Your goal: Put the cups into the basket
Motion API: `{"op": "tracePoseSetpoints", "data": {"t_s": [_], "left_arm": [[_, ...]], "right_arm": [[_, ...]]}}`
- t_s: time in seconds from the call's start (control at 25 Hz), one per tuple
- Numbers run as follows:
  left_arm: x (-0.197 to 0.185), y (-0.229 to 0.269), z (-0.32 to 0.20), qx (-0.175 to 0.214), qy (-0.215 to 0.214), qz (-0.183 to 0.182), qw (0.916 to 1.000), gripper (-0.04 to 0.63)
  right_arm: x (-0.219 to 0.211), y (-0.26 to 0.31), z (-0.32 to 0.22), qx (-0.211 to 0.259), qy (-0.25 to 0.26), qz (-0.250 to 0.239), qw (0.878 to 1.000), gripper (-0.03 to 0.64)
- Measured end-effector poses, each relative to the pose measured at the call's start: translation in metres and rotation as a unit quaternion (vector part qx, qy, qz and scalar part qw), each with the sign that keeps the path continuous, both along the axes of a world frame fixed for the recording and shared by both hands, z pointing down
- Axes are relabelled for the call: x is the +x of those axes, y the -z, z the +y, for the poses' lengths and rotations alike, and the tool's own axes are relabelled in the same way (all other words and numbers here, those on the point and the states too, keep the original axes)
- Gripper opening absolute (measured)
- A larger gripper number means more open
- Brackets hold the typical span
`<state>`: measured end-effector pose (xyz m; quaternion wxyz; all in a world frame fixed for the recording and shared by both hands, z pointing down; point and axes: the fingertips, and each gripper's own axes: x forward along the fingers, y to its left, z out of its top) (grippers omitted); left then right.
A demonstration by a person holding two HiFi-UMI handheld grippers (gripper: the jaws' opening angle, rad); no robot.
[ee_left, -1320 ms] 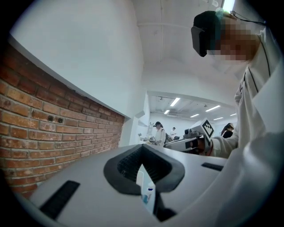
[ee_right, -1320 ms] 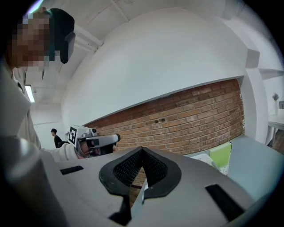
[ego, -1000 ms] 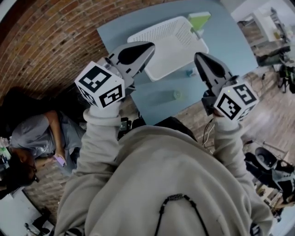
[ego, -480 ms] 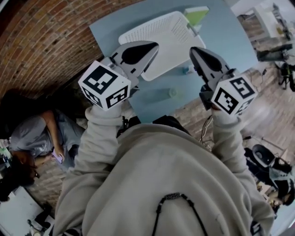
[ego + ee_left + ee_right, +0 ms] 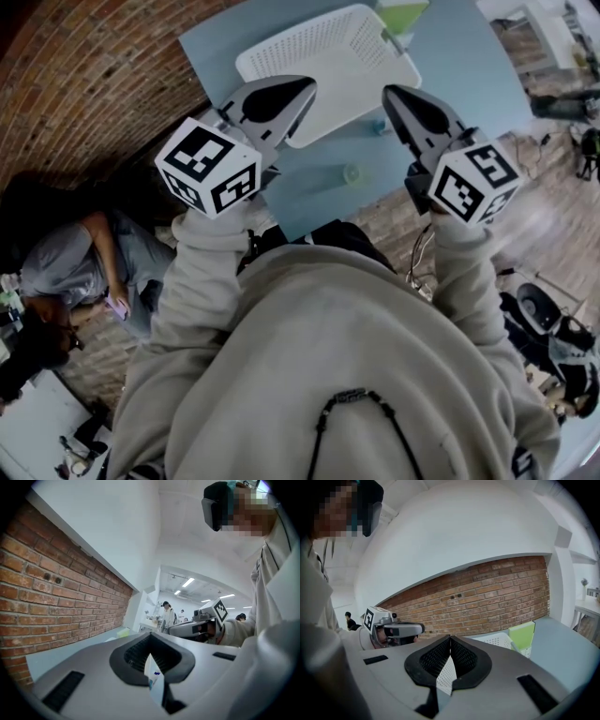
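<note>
Cups: two translucent ones on the blue bench, both outside the basket. One lies near the bench's front edge, between my two grippers. The other cup sits just beside the basket's near rim, close to my right gripper.

The basket is white and perforated, toward the far side of the bench, with a green box just beside its far corner. From the head view, my left gripper covers the basket's near left edge.

Both grippers are clenched, pads together, nothing grasped.

A brick wall runs along the bench's left side. A person sits off the bench, lower left in the head view.
</note>
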<state>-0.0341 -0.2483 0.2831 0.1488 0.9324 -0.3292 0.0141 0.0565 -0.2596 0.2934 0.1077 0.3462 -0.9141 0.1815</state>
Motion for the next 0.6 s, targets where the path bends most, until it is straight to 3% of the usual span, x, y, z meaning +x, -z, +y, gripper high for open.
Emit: {"op": "tracePoseSetpoints", "data": {"t_s": [0.6], "left_arm": [[0.016, -0.034, 0.013, -0.036, -0.018, 0.006, 0.9992, -0.002]], "right_arm": [[0.010, -0.041, 0.013, -0.042, -0.003, 0.005, 0.999, 0.011]]}}
